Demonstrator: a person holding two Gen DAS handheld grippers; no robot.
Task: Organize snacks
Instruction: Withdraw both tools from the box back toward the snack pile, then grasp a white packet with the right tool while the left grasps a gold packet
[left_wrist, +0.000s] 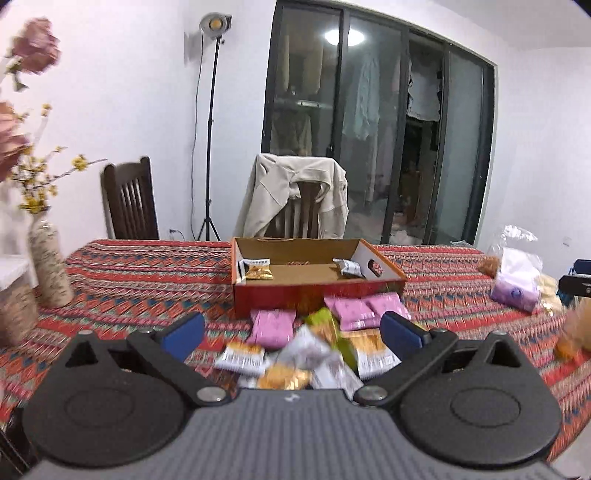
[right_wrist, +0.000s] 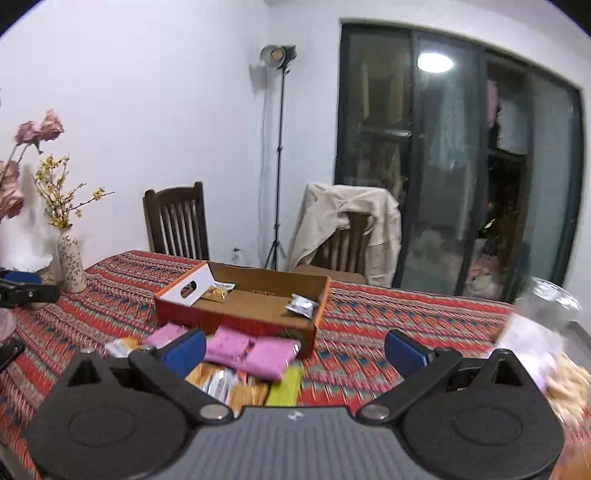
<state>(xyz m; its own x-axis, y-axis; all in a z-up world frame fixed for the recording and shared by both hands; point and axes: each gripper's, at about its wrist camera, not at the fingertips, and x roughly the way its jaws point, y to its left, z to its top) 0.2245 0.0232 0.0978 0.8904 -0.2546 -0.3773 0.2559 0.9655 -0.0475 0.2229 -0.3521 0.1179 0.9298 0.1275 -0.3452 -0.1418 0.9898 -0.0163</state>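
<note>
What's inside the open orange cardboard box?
The orange cardboard box holds a gold snack packet at one end and a silver snack packet at the other. Its near wall hides some floor.

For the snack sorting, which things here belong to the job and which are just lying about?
Job:
- box, two packets already inside
- snack pile in front of it
- left gripper and right gripper, jaws open, empty

Lying about:
- vase
- chairs
- jacket
- light stand
- plastic bags
</note>
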